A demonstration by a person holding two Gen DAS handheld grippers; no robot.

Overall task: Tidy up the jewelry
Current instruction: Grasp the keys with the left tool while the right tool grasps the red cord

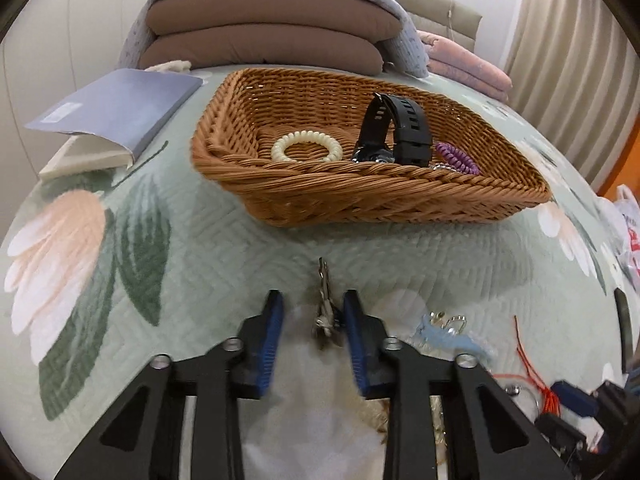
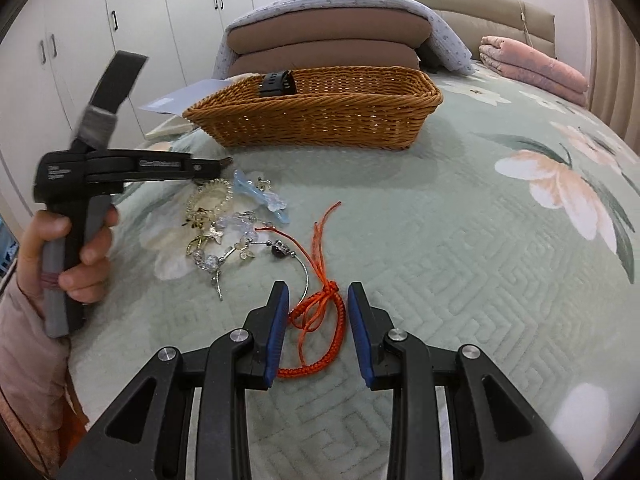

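A wicker basket (image 1: 360, 196) on the green quilt holds a cream coil hair tie (image 1: 306, 146), a black watch (image 1: 394, 130) and a purple coil tie (image 1: 458, 158). My left gripper (image 1: 314, 320) is open, its fingers on either side of a small silver piece (image 1: 325, 312) lying on the quilt. My right gripper (image 2: 318, 316) is open, low over an orange braided cord bracelet (image 2: 328, 320) that lies between its fingers. A pile of jewelry (image 2: 228, 232) with a blue hair clip (image 2: 260, 196) lies to the left. The left gripper also shows in the right wrist view (image 2: 224, 162).
A grey-blue booklet (image 1: 116, 108) lies left of the basket (image 2: 316, 116). Stacked brown cushions (image 1: 264, 40) under a patterned cover and a folded pink blanket (image 2: 532, 68) lie behind it. A plastic bag (image 1: 628, 232) sits at the right edge of the bed.
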